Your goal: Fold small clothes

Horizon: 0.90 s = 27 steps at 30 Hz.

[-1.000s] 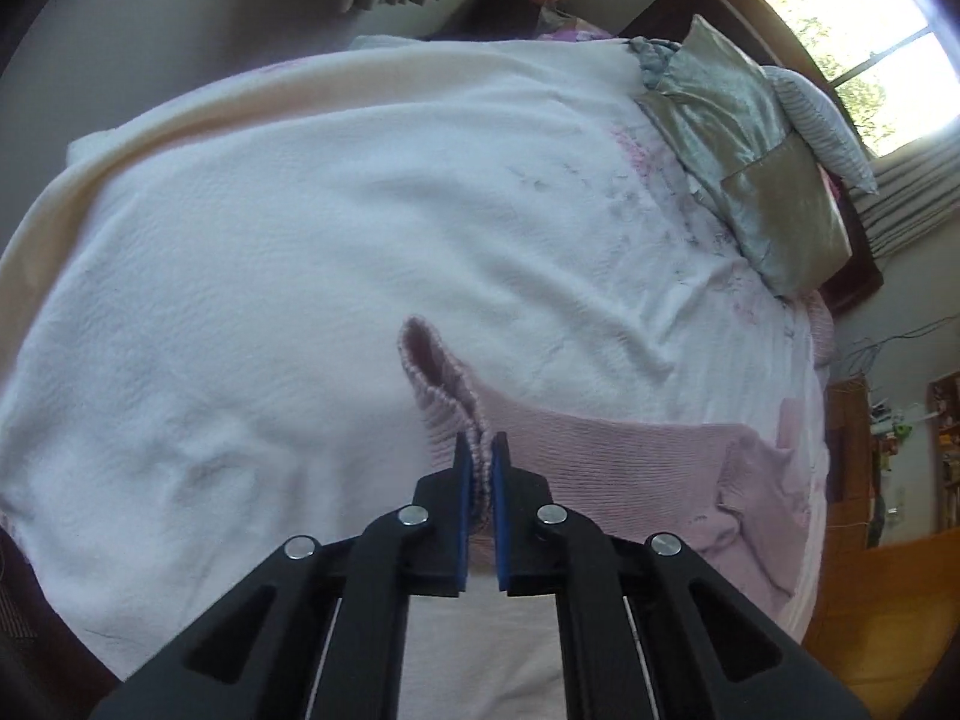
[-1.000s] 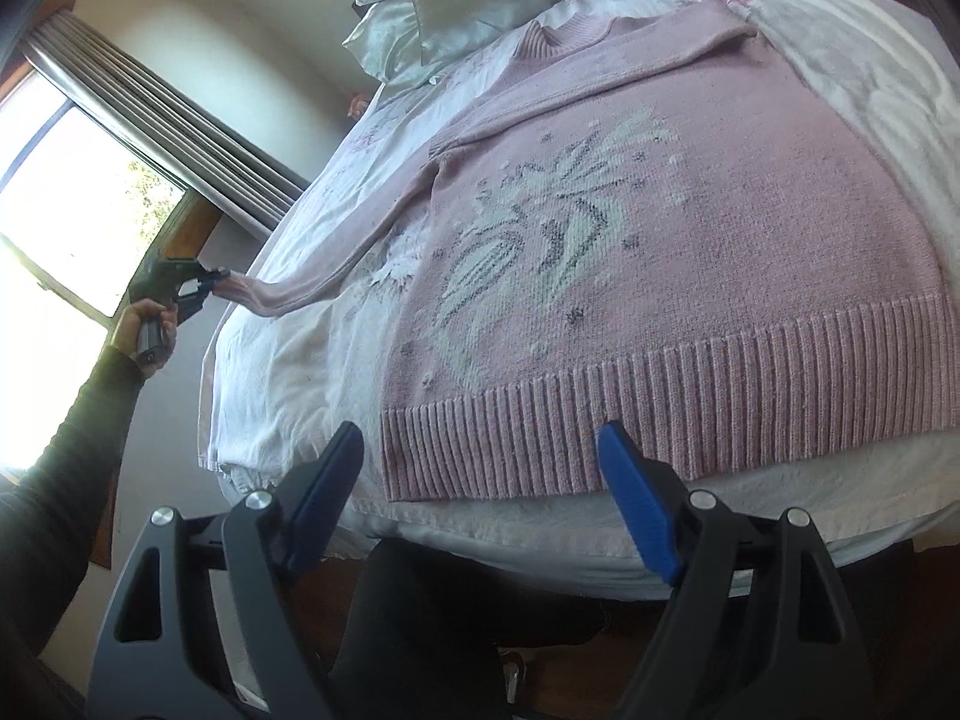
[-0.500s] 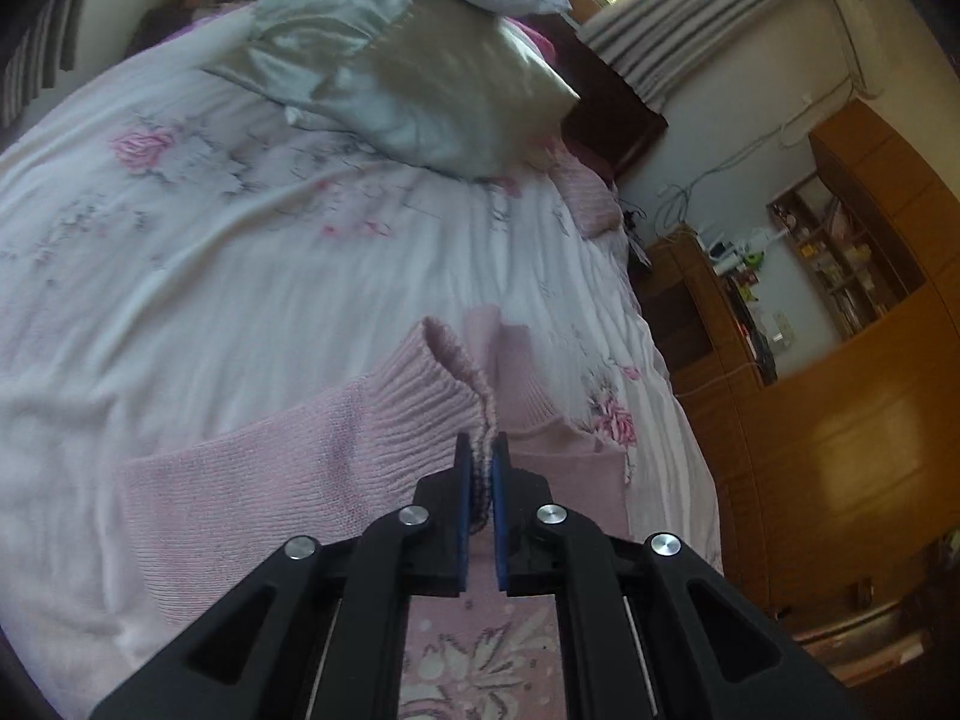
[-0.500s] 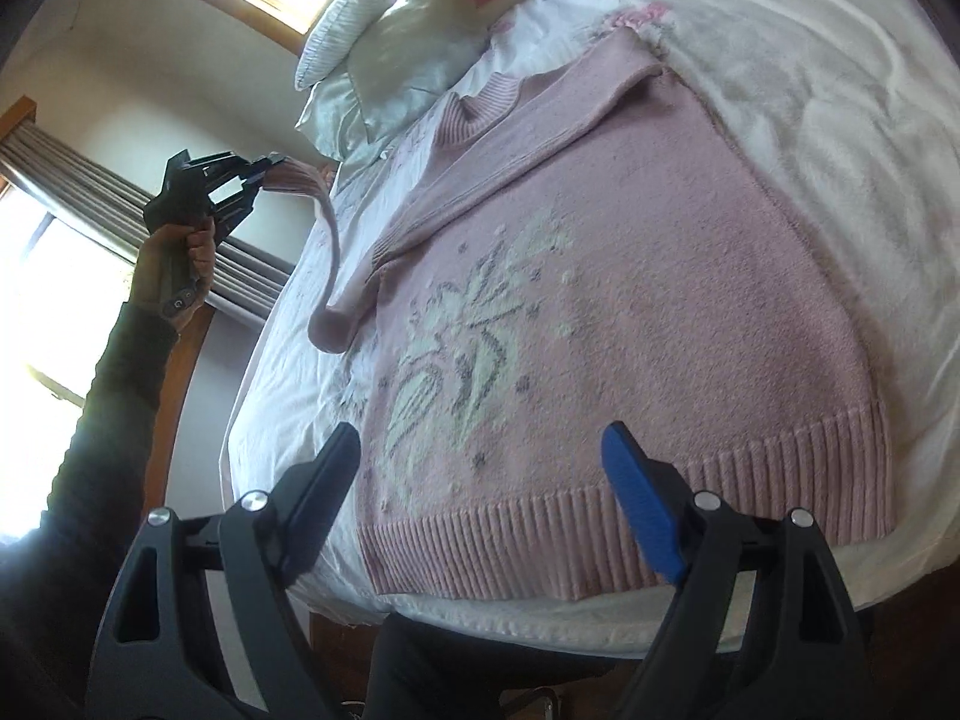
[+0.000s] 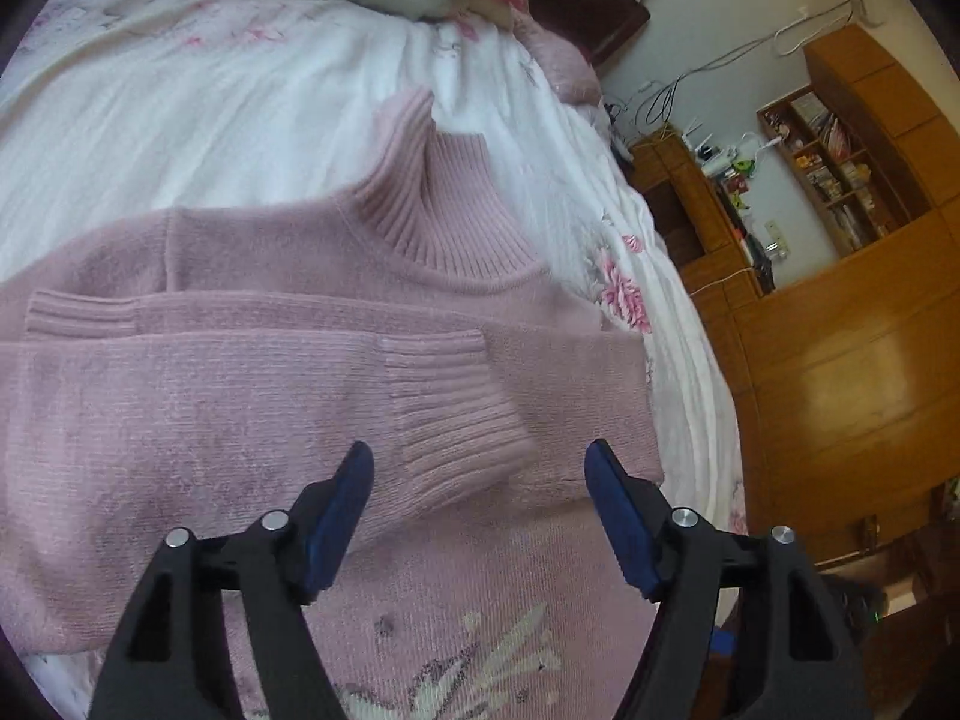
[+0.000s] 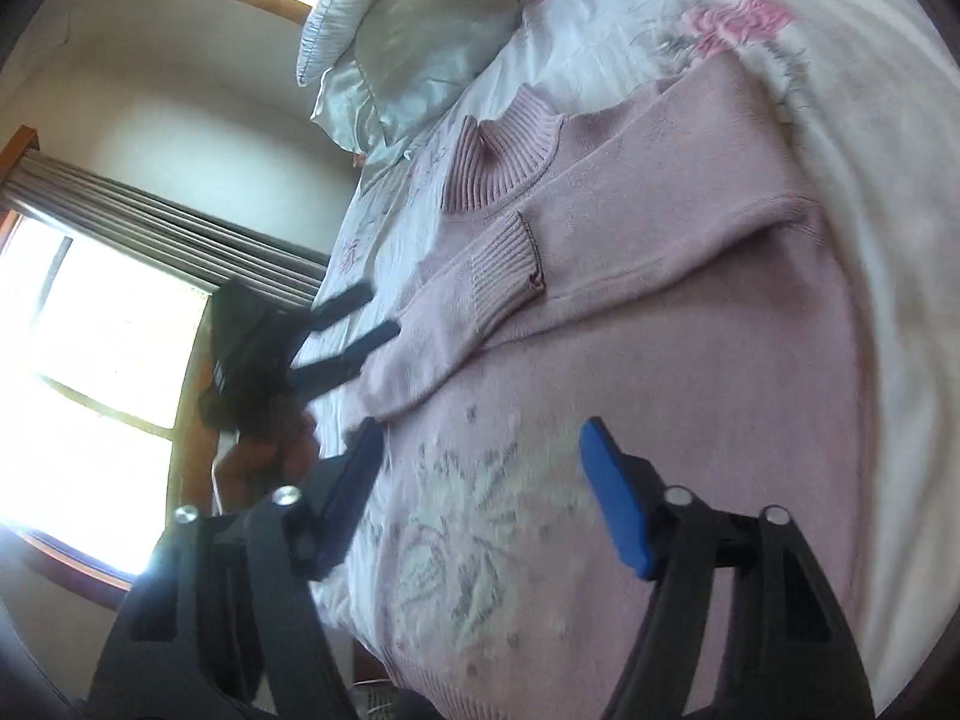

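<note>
While lying flat on the white flowered bedspread [image 5: 198, 102] with both sleeves crossed over its chest, the pink sweater [image 5: 252, 276] is spreading out below the pillows [image 6: 414, 30]; no containers showing. Hovering just above the ribbed cuff [image 5: 456, 414] of the upper sleeve, the left gripper [image 5: 477, 510] is spreading its blue fingers [image 5: 339, 516] wide, gripping nothing. Hanging over the flower pattern [image 6: 456, 546] near the hem, the right gripper [image 6: 480, 498] is likewise gaping wide and holding nothing.
</note>
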Each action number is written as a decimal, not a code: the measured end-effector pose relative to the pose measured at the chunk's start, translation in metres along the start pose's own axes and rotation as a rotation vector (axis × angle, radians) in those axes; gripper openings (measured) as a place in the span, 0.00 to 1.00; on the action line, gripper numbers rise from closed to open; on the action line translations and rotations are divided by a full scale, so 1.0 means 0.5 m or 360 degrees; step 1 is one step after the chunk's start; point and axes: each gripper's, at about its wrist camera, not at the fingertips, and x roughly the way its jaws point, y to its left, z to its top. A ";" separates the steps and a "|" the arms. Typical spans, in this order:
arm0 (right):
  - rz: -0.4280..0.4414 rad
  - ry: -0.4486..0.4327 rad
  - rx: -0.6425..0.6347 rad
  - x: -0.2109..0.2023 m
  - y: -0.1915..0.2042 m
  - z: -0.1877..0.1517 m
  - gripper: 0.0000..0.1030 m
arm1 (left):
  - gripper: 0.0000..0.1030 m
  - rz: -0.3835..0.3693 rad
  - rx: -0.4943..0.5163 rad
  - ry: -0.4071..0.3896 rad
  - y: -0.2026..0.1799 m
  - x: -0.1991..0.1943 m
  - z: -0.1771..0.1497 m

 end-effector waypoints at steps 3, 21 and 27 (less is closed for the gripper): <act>0.0098 0.0141 0.0120 0.105 -0.033 0.106 0.62 | 0.77 -0.0061 -0.0042 -0.0095 0.046 -0.100 -0.073; -0.0147 0.0292 0.0023 0.289 0.039 0.215 0.07 | 0.88 -0.0164 -0.0620 -0.0292 0.281 -0.350 -0.521; -0.0147 0.0066 -0.0191 0.145 0.171 0.251 0.06 | 0.88 -0.0158 -0.0602 -0.0291 0.258 -0.352 -0.528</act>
